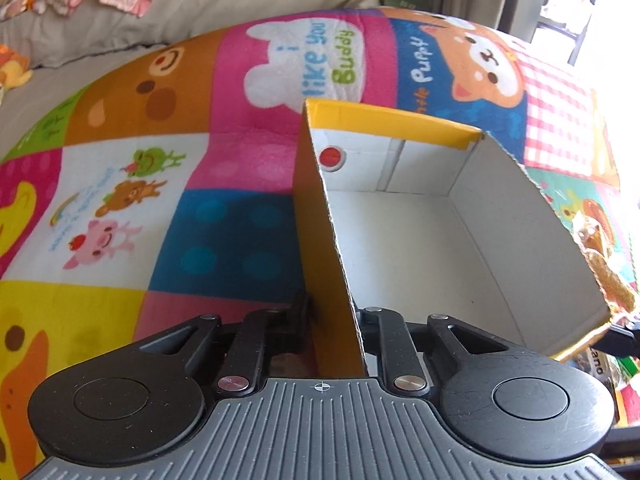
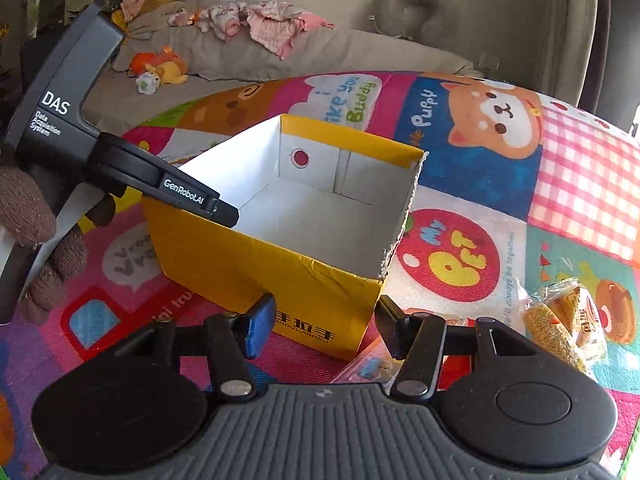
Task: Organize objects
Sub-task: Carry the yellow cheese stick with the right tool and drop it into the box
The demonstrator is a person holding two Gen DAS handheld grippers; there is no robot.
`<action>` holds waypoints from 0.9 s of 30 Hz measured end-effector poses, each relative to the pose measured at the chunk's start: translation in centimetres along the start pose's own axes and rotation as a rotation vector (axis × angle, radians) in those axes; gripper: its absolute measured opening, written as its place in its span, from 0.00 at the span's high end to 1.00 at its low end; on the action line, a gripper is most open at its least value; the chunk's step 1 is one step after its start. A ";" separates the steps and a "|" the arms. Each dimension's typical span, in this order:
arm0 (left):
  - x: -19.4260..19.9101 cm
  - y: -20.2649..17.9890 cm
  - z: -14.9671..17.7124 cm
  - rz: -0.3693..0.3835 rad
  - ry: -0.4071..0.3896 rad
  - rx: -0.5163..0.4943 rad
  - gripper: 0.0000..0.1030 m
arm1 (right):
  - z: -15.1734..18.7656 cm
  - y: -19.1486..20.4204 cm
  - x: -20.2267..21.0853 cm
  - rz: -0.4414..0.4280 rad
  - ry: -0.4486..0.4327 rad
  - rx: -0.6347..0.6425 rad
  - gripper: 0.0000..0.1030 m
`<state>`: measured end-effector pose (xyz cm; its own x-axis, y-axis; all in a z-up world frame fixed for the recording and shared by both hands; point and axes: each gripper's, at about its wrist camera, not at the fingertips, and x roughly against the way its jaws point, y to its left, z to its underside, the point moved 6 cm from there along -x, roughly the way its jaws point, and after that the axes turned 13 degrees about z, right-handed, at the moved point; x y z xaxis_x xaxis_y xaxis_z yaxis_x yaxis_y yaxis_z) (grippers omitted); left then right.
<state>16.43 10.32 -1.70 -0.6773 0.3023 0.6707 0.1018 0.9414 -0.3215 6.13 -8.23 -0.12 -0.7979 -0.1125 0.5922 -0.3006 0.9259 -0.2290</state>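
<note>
Between my left fingers, right at the bottom of my left wrist view, stands the near wall of the open-topped yellow cardboard box with a white inside; my left gripper is clamped on that wall, one finger outside on the yellow face, the other inside the box. In my right wrist view the same grip shows from the side: the left gripper's dark finger reaches over the box's left rim, and a hand in a brown knitted glove holds its grey handle.

My right gripper stands with its jaws parted, the blue-padded finger and the black one either side of the box's nearest corner. I cannot tell whether the pads touch the card; nothing is pinched between them.

The box sits on a bright patchwork play mat printed with cartoon animals. Its inside is bare white, with a round hole in the far wall showing red.

Just beside the box's near right corner, a flat pinkish packet lies partly hidden under my right gripper. Further right on the mat lies a small heap of clear-wrapped snacks, apart from the box.

Beyond the mat is a grey-beige couch, with pink and white clothes piled on it and orange and yellow plush toys at its left.
</note>
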 end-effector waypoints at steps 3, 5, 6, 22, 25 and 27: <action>-0.1 0.1 0.0 0.006 -0.004 0.009 0.87 | 0.1 0.1 0.7 -0.016 -0.011 -0.006 0.47; 0.0 0.0 0.1 -0.002 -0.006 0.001 0.87 | 0.2 -0.3 1.4 -0.022 -0.014 -0.009 0.47; 0.0 0.0 0.2 -0.005 -0.006 0.001 0.87 | 0.3 -0.7 2.0 -0.016 -0.015 -0.007 0.47; 0.2 -0.1 0.3 -0.022 0.005 0.006 0.87 | 9.9 -8.6 11.5 0.041 0.219 -0.108 0.44; 0.3 0.0 0.3 -0.027 0.005 0.012 0.88 | 11.1 -7.4 10.8 0.018 0.253 -0.095 0.44; 0.3 0.2 0.2 -0.024 0.004 0.013 0.88 | 11.7 -6.6 10.2 0.022 0.272 -0.069 0.45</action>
<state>16.06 10.56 -1.69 -0.6764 0.2798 0.6813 0.0757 0.9465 -0.3136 -6.11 -19.66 -1.62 -0.6313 0.0006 0.7755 -0.2408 0.9504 -0.1967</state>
